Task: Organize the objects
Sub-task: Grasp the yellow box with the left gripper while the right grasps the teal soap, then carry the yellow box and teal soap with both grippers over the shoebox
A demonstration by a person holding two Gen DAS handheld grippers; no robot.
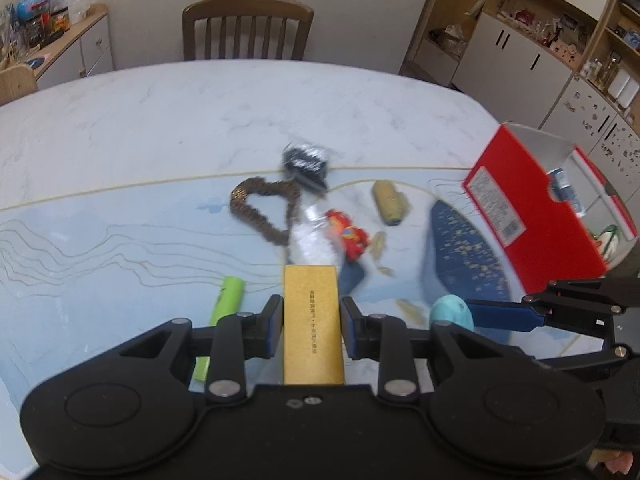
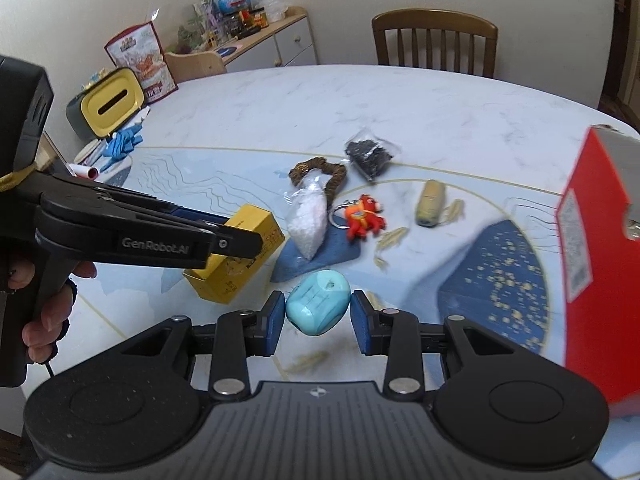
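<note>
My left gripper (image 1: pixel 312 326) is shut on a yellow box (image 1: pixel 313 320), held above the table; the same yellow box (image 2: pixel 240 254) shows in the right wrist view between the left gripper's fingers (image 2: pixel 236 240). My right gripper (image 2: pixel 319 320) is shut on a turquoise egg-shaped object (image 2: pixel 318 302), seen also as a turquoise egg (image 1: pixel 452 312) at the right of the left wrist view. On the mat lie a brown scrunchie (image 1: pixel 262 210), a black packet (image 1: pixel 306 166), a white packet (image 2: pixel 308 216), a red crab keychain (image 2: pixel 364 216) and a tan cylinder (image 2: pixel 430 202).
An open red box (image 1: pixel 532 204) stands at the table's right edge. A green tube (image 1: pixel 224 308) lies left of the yellow box. A yellow-lidded tissue holder (image 2: pixel 106 102) and blue clutter sit at the table's far left. A wooden chair (image 1: pixel 246 28) stands behind the table.
</note>
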